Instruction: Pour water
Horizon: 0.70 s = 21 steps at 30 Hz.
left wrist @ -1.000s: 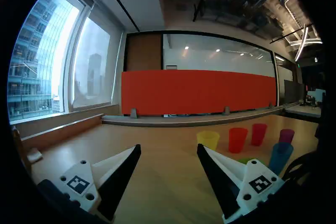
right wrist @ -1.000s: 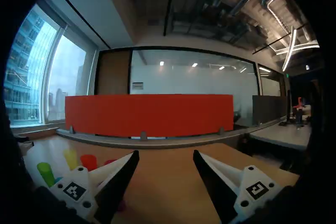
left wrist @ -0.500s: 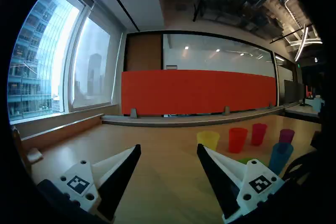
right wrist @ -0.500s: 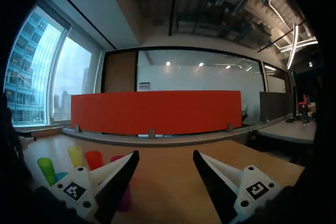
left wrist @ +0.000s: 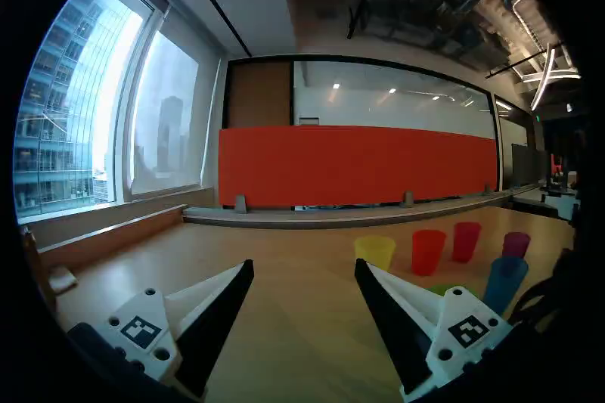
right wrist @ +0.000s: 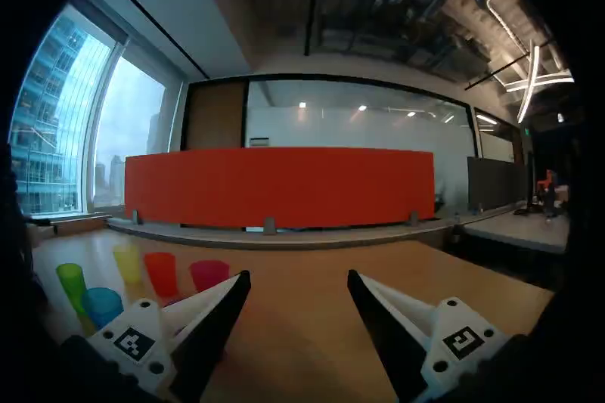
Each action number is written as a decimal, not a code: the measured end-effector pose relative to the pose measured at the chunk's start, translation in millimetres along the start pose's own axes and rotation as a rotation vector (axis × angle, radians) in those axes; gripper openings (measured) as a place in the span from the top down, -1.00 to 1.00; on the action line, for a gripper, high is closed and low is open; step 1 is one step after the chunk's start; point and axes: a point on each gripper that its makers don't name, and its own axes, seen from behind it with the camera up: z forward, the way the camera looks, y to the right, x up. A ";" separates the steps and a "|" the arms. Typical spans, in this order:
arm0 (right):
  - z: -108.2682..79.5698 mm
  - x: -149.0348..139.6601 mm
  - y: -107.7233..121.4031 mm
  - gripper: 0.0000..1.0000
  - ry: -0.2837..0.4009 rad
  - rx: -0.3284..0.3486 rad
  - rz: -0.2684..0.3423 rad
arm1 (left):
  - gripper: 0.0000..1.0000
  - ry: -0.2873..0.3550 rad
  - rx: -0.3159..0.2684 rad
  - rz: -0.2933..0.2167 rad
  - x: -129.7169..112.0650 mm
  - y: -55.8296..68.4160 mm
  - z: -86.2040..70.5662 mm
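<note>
Cups (left wrist: pixel 428 250) stand grouped on wooden table (left wrist: pixel 302 327), right of left gripper (left wrist: pixel 303 265), left of right gripper (right wrist: pixel 298 276) | both grippers: fingers wide apart, holding nothing | orange screen (left wrist: pixel 355 165) at far table edge

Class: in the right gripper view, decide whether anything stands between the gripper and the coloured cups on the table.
Nothing visible does. The open right gripper faces bare table. The cups stand off to its left, partly behind its own left finger.
</note>
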 end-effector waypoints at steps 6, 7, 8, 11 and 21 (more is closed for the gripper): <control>2.5 -8.3 1.4 -0.99 -0.017 0.000 0.011 | -0.99 0.000 0.000 0.000 0.2 0.3 -0.2; 3.1 -9.3 1.8 -0.99 -0.021 -0.002 0.011 | -0.99 0.000 0.000 0.000 0.2 0.2 -0.3; 3.8 -10.3 2.4 -0.99 -0.025 -0.003 0.010 | -1.00 0.000 0.000 0.000 0.2 0.2 -0.5; 4.6 -12.9 2.0 -0.99 -0.034 -0.004 0.004 | -0.99 0.000 0.000 0.000 0.0 0.2 -0.6; 4.4 -12.8 -0.9 -0.99 -0.039 0.002 -0.007 | -0.99 0.000 0.000 0.000 0.3 -0.4 0.5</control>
